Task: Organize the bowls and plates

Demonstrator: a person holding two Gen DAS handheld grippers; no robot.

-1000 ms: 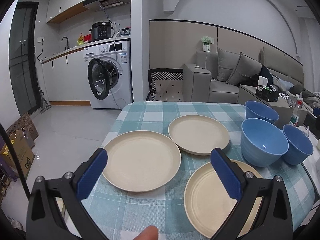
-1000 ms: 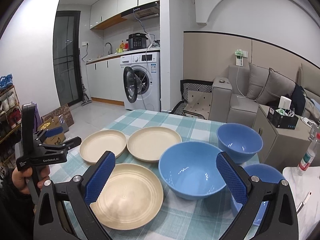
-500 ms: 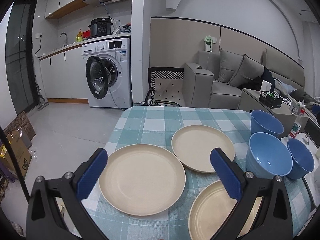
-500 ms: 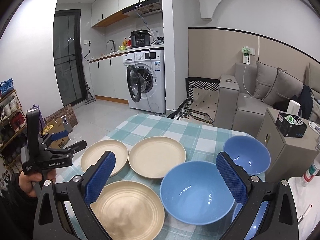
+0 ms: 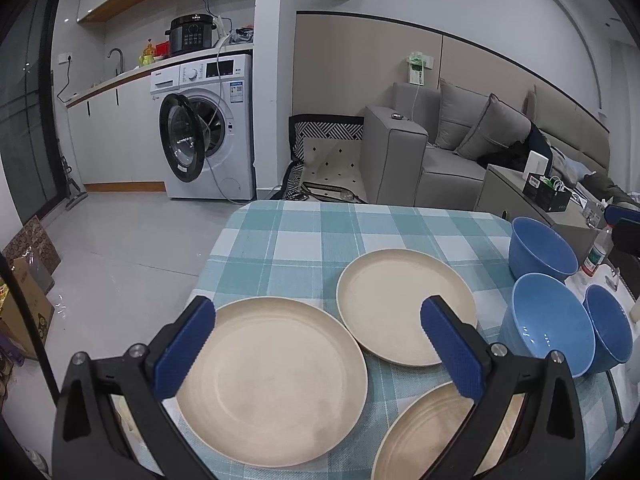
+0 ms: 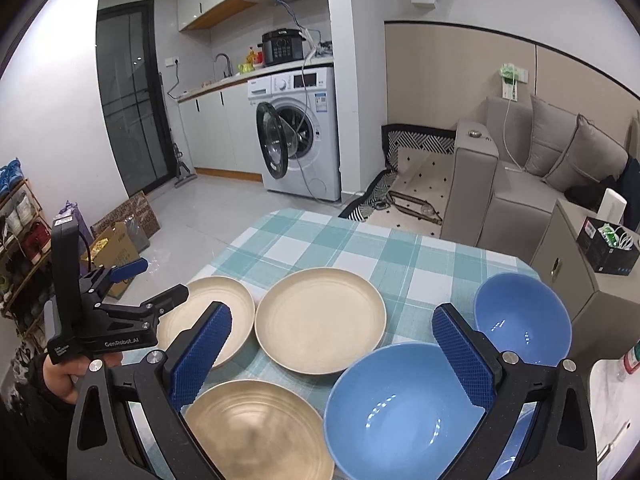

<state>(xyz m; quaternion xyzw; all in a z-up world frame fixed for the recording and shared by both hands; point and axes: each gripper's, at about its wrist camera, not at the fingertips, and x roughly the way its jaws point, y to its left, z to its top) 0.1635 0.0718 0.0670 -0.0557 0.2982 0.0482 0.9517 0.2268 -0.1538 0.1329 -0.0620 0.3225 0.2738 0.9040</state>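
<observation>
Three beige plates lie on a checked tablecloth: a left plate, a far plate and a near plate. Three blue bowls stand at the right: a far bowl, a middle bowl and a right bowl. My left gripper is open and empty, above the left plate. My right gripper is open and empty, above the near plate and the middle bowl. The left gripper also shows in the right wrist view, beside the left plate.
The table ends at its left edge above the grey floor. A washing machine with its door open and a grey sofa stand beyond. A side cabinet and a plastic bottle are at the right.
Both grippers have drawn back and risen a little, so the plates and bowls sit lower in each view. The jaws stay open. The plates and bowls have not moved.
</observation>
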